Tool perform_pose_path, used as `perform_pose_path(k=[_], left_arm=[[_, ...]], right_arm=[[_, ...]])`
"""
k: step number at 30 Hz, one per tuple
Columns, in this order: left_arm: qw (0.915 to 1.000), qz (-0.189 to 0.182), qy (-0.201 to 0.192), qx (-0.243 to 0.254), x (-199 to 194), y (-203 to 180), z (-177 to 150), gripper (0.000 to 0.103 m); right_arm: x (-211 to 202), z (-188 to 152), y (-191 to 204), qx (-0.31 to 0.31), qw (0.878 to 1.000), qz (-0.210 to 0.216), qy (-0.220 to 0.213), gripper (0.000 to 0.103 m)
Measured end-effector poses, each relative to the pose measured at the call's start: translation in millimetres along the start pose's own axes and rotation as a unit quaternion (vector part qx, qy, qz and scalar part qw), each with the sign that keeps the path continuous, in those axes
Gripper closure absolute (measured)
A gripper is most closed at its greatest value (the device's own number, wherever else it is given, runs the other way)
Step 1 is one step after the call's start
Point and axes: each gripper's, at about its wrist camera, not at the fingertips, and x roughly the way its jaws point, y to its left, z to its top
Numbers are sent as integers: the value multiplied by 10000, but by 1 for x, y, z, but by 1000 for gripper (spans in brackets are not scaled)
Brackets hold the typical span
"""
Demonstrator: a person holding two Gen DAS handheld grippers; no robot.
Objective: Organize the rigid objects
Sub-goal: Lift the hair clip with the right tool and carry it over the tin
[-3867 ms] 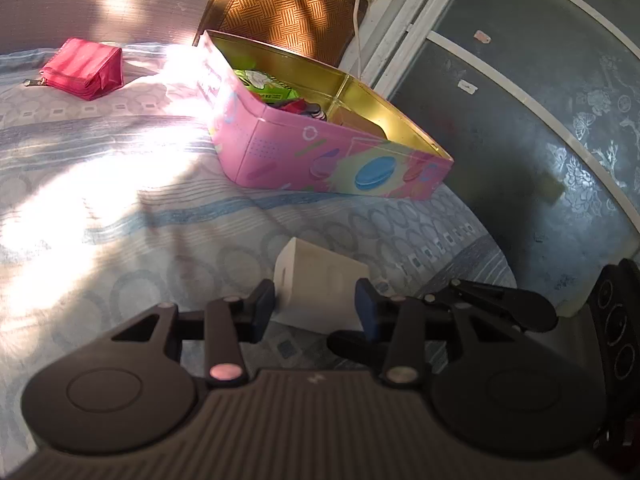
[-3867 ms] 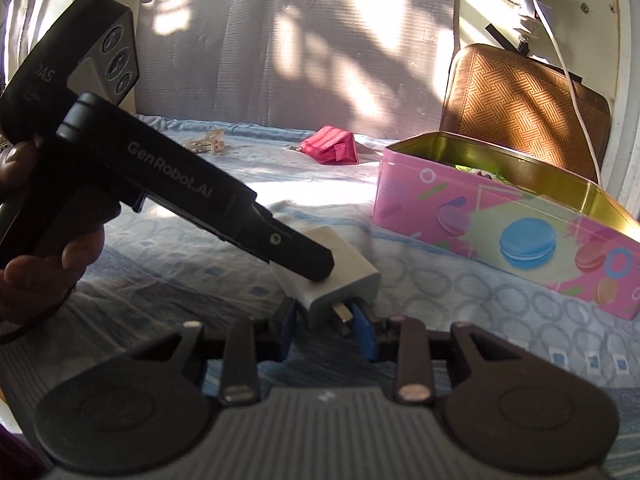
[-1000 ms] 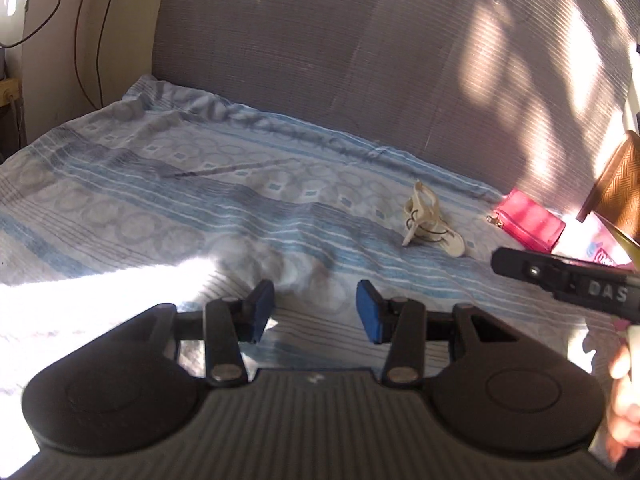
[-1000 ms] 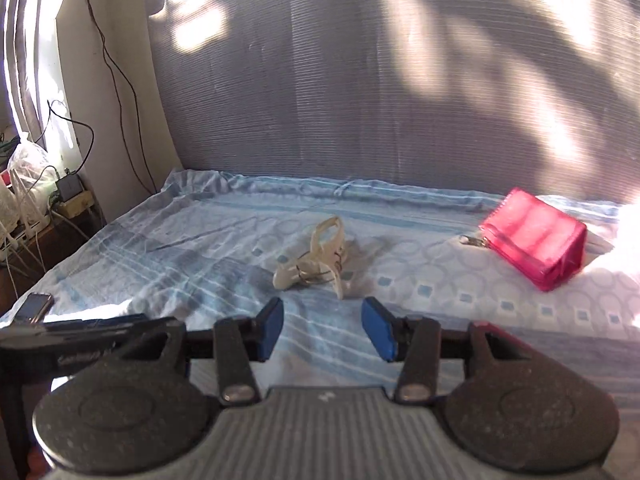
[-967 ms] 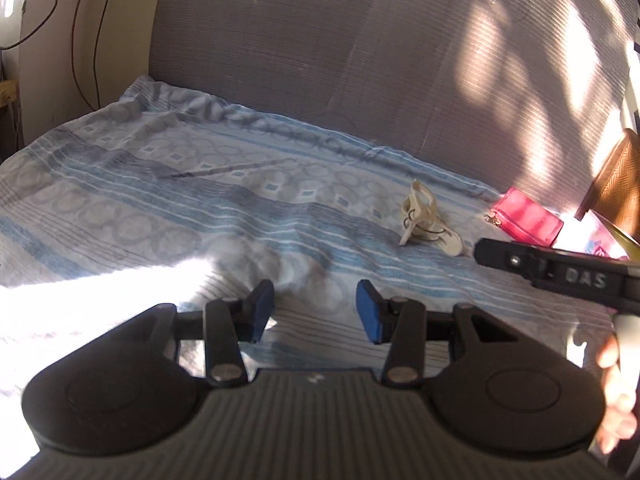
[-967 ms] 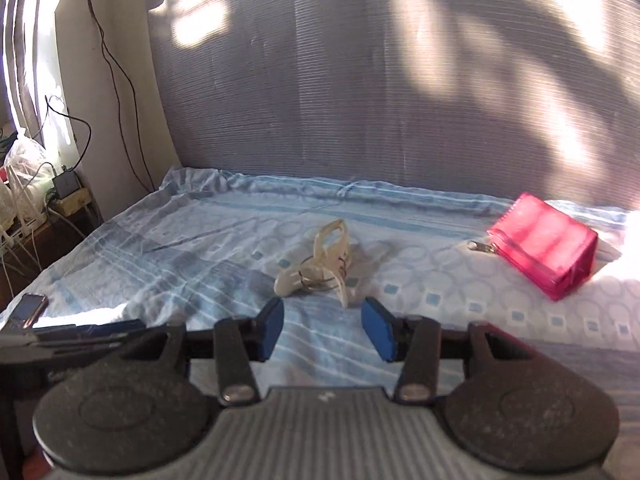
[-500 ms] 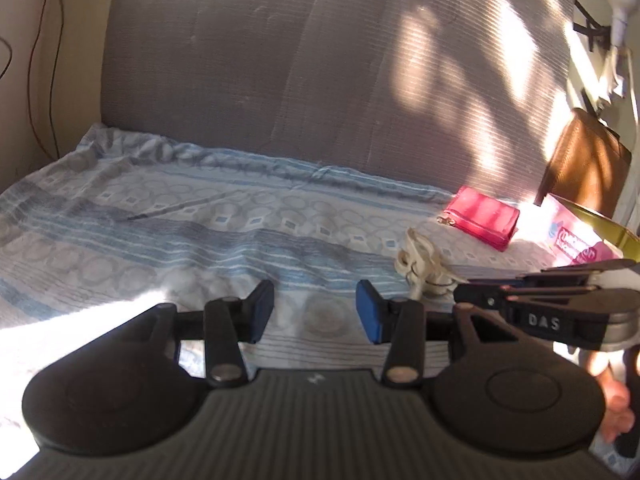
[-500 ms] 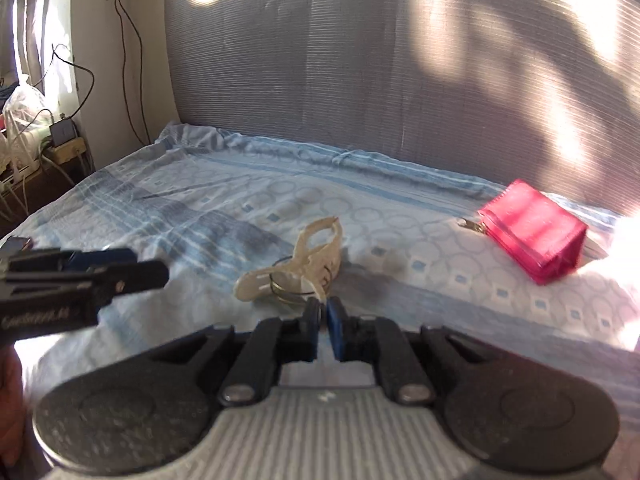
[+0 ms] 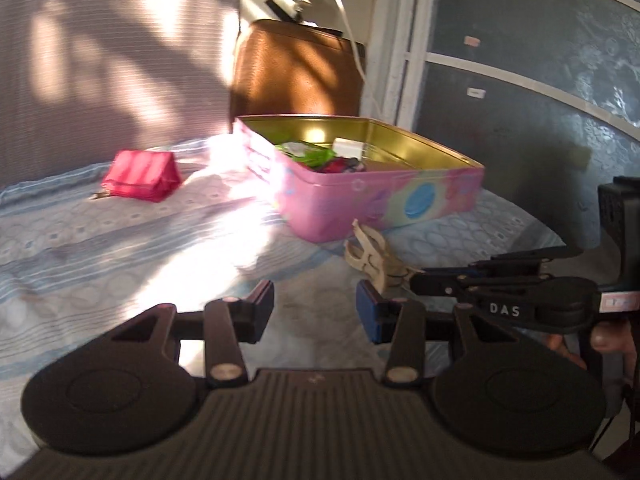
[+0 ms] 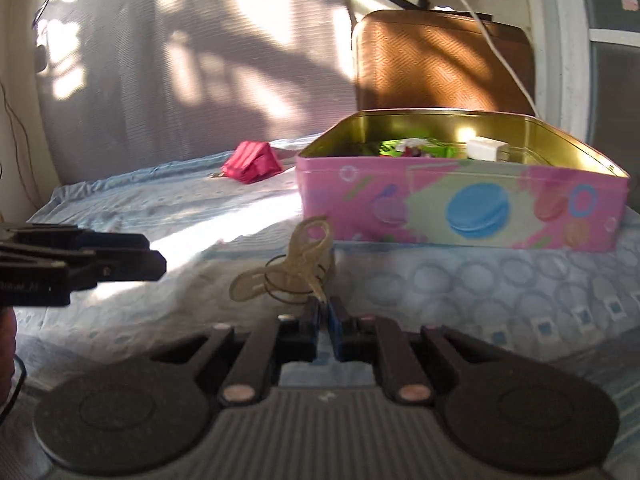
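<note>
Right gripper [image 10: 323, 322]: jaws drawn nearly together, pinching one end of the cream plastic clip [image 10: 296, 268], which projects forward from the fingertips with its wire ring hanging about its middle. Half a second earlier the same jaws had just closed on the clip where it lay on the bedsheet [image 10: 440, 280] with only the grey backrest beyond; now the pink tin [image 10: 460, 216] fills the view ahead. The clip appears to be lifted clear of the sheet, though motion blur leaves contact uncertain. The change implies that the pick is done and the carry toward the container is under way; release over the open tin is the step remaining.

Left gripper [image 9: 315, 306]: jaws set wide apart, holding nothing, hovering low over the sheet. From this side the right gripper [image 9: 412, 278] enters from the right edge, held level, fingertips aimed at the tin with the clip [image 9: 374, 256] at their end, short of the tin's near wall.

Surroundings: the tin [image 9: 380, 196] stands open, already containing a white charger [image 9: 349, 147] and green-wrapped items. A red pouch [image 9: 141, 176] lies well apart to the left, still on the sheet.
</note>
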Motion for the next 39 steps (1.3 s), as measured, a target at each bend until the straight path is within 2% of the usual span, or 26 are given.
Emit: perform_pose_path(k=[3, 6, 8, 9, 10, 14, 21, 24, 27, 33, 36, 39], left_arm=[[9990, -157, 216, 359, 20, -29, 3, 55], [9981, -199, 365, 445, 32, -41, 6, 55], [9977, -125, 465, 473, 38, -47, 7, 69], [9975, -14, 525, 482, 41, -48, 7, 87], [9972, 100, 589, 442, 45, -46, 7, 96], [9974, 3, 699, 175, 51, -41, 8, 97], [9942, -205, 927, 512, 61, -75, 3, 97], [9941, -289, 894, 551, 62, -85, 3, 97], [9955, -257, 633, 651, 52, -92, 12, 97], [9969, 15, -133, 777, 41, -89, 72, 98], [9954, 212, -287, 888, 54, -84, 98, 98], [9967, 262, -244, 734, 80, -68, 116, 98]], right_arm=[[-3, -2, -13, 158, 9998, 64, -36, 95], [-2, -4, -16, 159, 9997, 194, -73, 95], [-2, -5, -18, 178, 9994, 271, -85, 95], [-3, -5, -19, 191, 9993, 313, -104, 95], [-4, -5, -20, 203, 9991, 342, -123, 95], [-9, -6, -21, 105, 9992, 334, -211, 94], [-26, -18, -36, -135, 9996, -3, -254, 91], [-37, -28, -44, -205, 9990, -115, -371, 93], [-54, -28, -46, -322, 9965, -155, -757, 95], [-64, 18, -51, -568, 9852, -140, -1614, 94], [-49, 49, -58, -559, 9806, -144, -1875, 94], [-22, 73, -70, -467, 9811, -138, -1872, 94]])
